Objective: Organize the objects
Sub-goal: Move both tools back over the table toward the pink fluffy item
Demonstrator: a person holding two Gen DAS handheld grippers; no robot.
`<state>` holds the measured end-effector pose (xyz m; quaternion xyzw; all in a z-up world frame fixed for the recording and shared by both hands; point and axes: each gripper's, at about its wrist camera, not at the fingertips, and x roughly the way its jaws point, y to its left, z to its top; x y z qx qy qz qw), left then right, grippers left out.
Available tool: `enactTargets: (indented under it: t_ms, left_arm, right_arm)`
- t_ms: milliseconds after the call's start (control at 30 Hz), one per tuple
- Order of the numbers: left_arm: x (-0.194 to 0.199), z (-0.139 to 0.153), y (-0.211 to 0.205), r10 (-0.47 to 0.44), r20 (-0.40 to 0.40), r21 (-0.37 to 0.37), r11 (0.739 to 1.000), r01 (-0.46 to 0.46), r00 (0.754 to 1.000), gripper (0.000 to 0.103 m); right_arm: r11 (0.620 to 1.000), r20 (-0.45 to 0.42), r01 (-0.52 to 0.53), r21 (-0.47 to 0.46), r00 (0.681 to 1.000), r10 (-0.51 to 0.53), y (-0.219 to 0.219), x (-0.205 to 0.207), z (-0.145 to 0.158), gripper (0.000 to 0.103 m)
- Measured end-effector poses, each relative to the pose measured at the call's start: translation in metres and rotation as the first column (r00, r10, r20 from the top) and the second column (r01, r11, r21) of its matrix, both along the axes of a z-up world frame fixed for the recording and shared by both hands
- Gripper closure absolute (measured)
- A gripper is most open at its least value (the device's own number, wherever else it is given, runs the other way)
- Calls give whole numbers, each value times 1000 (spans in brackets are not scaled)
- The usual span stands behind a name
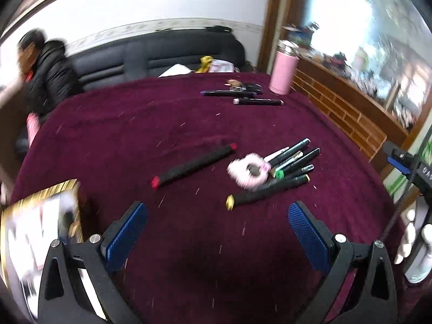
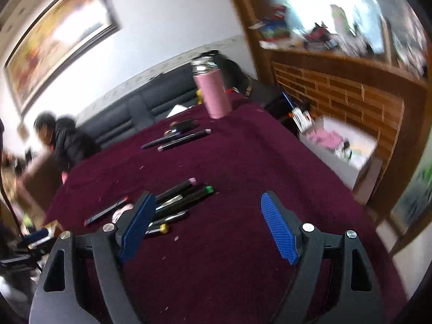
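A: Both tongs gape with nothing between the pads. The left gripper [image 1: 217, 221] hangs over bare cloth [image 1: 135, 124], the right gripper [image 2: 208, 216] likewise.

B: And the things to sort?

A: A marker pile [image 1: 293, 162] lies just beyond the left one, beside a fluffy pink ring [image 1: 247, 171]. A red-capped marker [image 1: 194, 164] lies apart; two more sit near the pink bottle [image 1: 283, 73].

B: I'd take the yellow-capped marker [image 1: 266, 190] first, pads square across its barrel, clear of the ring.
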<state>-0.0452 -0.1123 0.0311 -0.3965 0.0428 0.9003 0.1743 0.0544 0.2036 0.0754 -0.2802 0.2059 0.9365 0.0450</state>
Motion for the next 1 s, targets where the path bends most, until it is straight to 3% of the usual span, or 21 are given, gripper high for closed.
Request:
enactTargets:
  t_ms: [133,333,433,533,600,667,767,833,900,1000]
  left_arm:
    - [-47,-9,40,-59,11,-57,997,60,998,1]
    - [-120,-25,63,7,15,-154,988,-5,1000,1]
    - [-141,-45,84,4,8,-327,945,-1,1000,1]
    - [-140,-66,102,-60,99,-388,917,94,993,2]
    - [-127,-72,112,-123,119,-416,895,161,985,6]
    - [-108,-72,119,-170,156,-399,890,220,973,7]
    - [-69,-73,125,-258,248,-330,884,332,934,7]
    - [-38,-72,122,-330,320,-240,879,413,888,8]
    - [-12,-64,116,-378,336,-166,878,449,863,8]
    - [13,-41,95,-375,279,-90,907,412,884,8]
  right_arm:
    - [997,-12,54,-58,998,-54,21,-2,-14,22]
    - [993,19,69,-92,998,-67,34,-11,-33,22]
    - [993,20,76,-94,997,-74,37,-12,-34,22]
    - [993,20,78,-88,997,-76,38,-12,-34,22]
    - [993,25,75,-94,997,-73,39,-12,-36,22]
    - [993,30,67,-97,997,-65,38,-13,-37,22]
    - [994,37,50,-94,998,-47,35,-15,-39,22]
    - [994,44,35,-99,999,-31,33,-17,-41,22]
    - [994,58,13,-108,998,-7,30,-19,-44,22]
    - [993,75,-13,-116,997,22,24,-22,-49,22]
